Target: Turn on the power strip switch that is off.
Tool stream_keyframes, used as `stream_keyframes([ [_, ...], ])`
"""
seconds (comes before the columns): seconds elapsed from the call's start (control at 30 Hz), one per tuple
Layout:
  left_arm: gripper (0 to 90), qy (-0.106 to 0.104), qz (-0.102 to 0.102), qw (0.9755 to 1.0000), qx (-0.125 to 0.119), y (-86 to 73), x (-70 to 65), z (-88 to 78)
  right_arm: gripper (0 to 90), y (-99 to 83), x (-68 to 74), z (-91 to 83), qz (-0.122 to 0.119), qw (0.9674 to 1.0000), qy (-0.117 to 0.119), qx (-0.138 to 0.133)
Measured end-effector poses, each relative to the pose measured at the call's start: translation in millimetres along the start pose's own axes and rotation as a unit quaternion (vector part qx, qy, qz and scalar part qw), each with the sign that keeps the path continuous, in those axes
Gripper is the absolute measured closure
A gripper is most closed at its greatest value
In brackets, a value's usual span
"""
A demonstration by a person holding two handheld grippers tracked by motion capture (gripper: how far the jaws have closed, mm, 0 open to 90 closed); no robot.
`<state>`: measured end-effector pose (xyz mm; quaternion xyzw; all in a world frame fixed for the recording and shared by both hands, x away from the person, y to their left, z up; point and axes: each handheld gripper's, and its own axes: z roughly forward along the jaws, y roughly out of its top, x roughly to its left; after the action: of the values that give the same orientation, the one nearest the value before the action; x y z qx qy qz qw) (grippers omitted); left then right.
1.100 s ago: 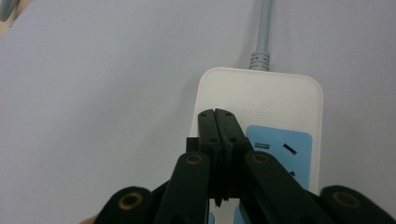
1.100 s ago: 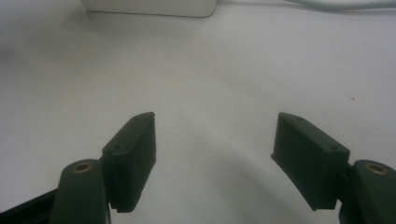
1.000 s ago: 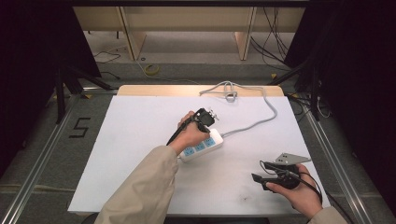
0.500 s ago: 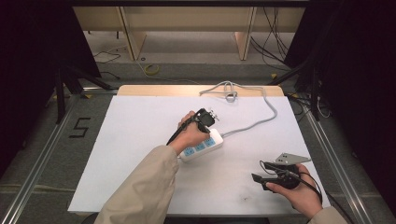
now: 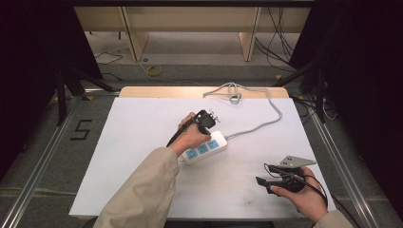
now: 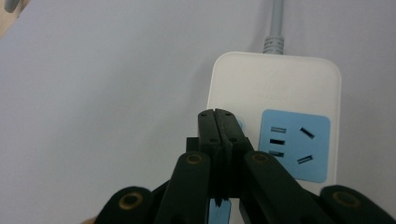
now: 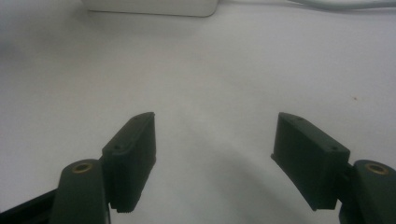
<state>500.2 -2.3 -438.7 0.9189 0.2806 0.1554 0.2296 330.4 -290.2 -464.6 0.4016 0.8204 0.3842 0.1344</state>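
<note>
Nearest, the right gripper rests low on the white table, jaws spread wide and empty. Farther in, the left gripper hangs over the power strip mid-table, jaws pressed together, gripping nothing. Beyond, its grey cord loops to the far edge.

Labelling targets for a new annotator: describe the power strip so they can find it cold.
Start at the white table and go to its middle, just right of centre. The power strip lies flat there under the shut left gripper. It is a white rounded bar with three blue socket panels, and a grey cable runs from it to the far edge.
</note>
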Motion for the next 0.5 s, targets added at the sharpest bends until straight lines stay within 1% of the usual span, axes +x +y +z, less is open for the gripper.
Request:
stream_keyframes([
  [0.07, 89.8, -0.001, 0.001, 1.0, -0.009, 2.4, -1.9, -1.6, 30.3, -0.1, -0.5, 0.4, 0.002, 1.0, 0.0, 0.001],
  [0.1, 89.8, -0.005, 0.001, 0.9999, -0.009, 3.6, -3.6, -1.9, 30.3, -0.2, -0.6, 0.2, 0.001, 1.0, 0.0, 0.001],
  [0.13, 89.8, -0.009, 0.004, 0.9999, -0.005, 4.2, -5.0, -1.3, 30.3, -0.3, -0.6, 0.1, 0.002, 1.0, 0.0, 0.001],
  [0.17, 89.8, -0.01, 0.006, 0.9999, 0.0, 4.2, -6.2, 0.1, 30.3, -0.2, -0.5, -0.1, 0.002, 1.0, -0.001, 0.0],
  [0.23, 89.8, -0.006, 0.001, 1.0, -0.002, 4.4, -5.9, 0.9, 30.4, -0.1, -0.3, -0.2, 0.002, 1.0, -0.001, 0.0],
  [0.27, 89.8, -0.009, -0.003, 1.0, -0.003, 4.5, -5.3, 1.2, 30.3, -0.2, -0.1, -0.2, 0.002, 1.0, -0.001, 0.0],
  [0.33, 89.9, -0.011, -0.005, 0.9999, -0.002, 4.8, -5.1, 1.3, 30.3, -0.2, 0.0, -0.1, 0.002, 1.0, 0.0, 0.0],
  [0.5, 89.8, -0.003, 0.005, 0.9999, 0.01, 7.6, -7.5, 1.8, 30.3, -0.1, -0.1, -0.4, 0.001, 1.0, -0.001, 0.0],
])
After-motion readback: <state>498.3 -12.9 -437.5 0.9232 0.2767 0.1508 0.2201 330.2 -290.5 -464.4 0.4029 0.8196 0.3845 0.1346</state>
